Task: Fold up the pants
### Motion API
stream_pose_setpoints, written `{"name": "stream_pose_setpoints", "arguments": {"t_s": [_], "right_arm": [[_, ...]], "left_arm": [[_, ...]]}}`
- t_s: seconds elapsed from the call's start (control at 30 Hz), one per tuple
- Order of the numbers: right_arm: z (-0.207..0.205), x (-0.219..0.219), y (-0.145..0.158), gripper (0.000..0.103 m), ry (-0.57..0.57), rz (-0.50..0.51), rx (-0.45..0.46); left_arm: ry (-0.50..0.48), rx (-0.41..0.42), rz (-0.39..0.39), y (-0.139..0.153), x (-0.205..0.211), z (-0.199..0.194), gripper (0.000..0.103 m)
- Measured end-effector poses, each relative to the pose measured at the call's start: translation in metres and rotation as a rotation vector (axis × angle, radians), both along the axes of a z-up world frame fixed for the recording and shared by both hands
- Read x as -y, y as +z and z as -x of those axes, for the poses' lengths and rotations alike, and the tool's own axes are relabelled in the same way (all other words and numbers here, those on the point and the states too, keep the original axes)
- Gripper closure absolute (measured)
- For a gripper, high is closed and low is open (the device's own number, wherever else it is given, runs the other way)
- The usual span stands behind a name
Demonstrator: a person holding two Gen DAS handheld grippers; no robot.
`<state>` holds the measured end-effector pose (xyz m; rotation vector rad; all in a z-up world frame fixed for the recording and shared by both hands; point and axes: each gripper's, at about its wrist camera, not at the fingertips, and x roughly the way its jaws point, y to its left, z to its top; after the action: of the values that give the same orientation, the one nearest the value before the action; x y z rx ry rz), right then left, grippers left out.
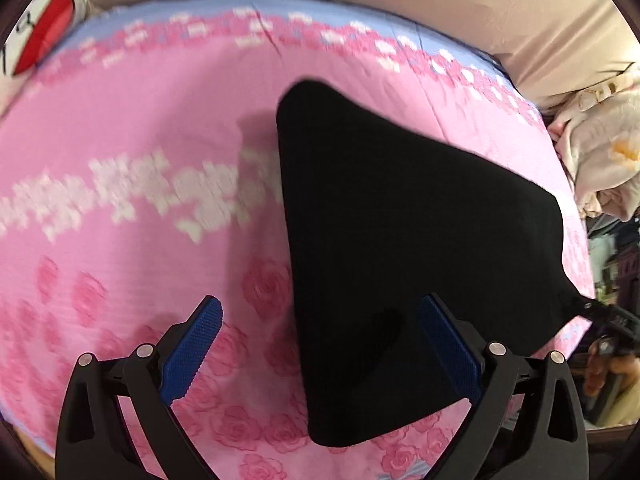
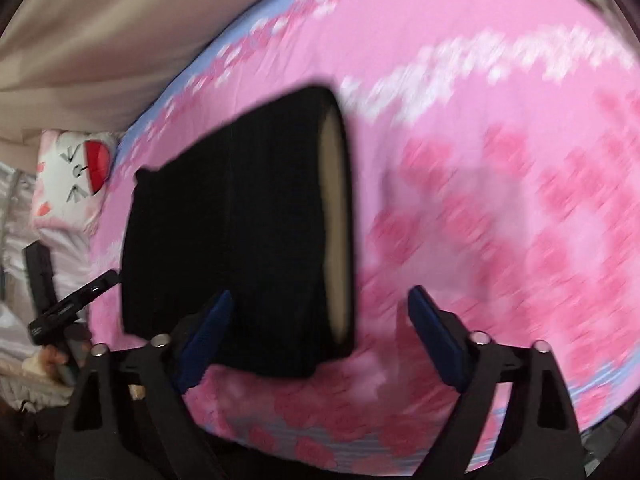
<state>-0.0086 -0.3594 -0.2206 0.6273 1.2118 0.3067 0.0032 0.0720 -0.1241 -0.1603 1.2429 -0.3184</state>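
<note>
The black pants (image 1: 400,248) lie folded into a compact dark block on the pink rose-print bedspread (image 1: 120,160). My left gripper (image 1: 320,344) is open above the block's near left edge, blue pads (image 1: 192,352) wide apart and holding nothing. In the right wrist view the pants (image 2: 240,232) show as a folded stack with a pale inner waistband (image 2: 336,232) at the right end. My right gripper (image 2: 320,332) is open over the stack's near right corner and holds nothing. The other gripper's tip (image 2: 80,300) shows at the stack's left edge.
A white and red plush pillow (image 2: 76,176) lies at the head of the bed, also seen in the left wrist view (image 1: 44,36). A beige wall (image 1: 480,8) runs behind the bed. Crumpled pale clothes (image 1: 600,152) sit at the right bed edge.
</note>
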Motion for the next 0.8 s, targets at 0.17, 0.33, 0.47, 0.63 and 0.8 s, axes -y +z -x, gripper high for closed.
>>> {"name": "stream_pose_setpoints", "arguments": {"t_s": [0.17,0.33,0.47,0.63,0.8], "right_arm": [[-0.004,-0.025,-0.005,0.028,-0.073,-0.024,0.006],[-0.009,-0.032,-0.008,0.025,-0.143,-0.055,0.022],[-0.017,-0.033,-0.007,0.05,-0.087,-0.065,0.044],[-0.028,-0.032,-0.008,0.055,-0.004,-0.085,0.043],[-0.031,-0.027,-0.019,0.042,-0.022,-0.165,0.024]], "left_arm": [[-0.086,0.0,0.017,-0.016,0.018,-0.005,0.006],[-0.115,-0.005,-0.002,-0.029,0.037,-0.009,0.005],[-0.116,-0.025,0.005,-0.029,0.043,-0.013,0.01],[-0.062,-0.063,0.017,-0.025,0.05,-0.01,0.027],[-0.009,-0.047,0.004,-0.023,0.054,-0.011,0.021]]}}
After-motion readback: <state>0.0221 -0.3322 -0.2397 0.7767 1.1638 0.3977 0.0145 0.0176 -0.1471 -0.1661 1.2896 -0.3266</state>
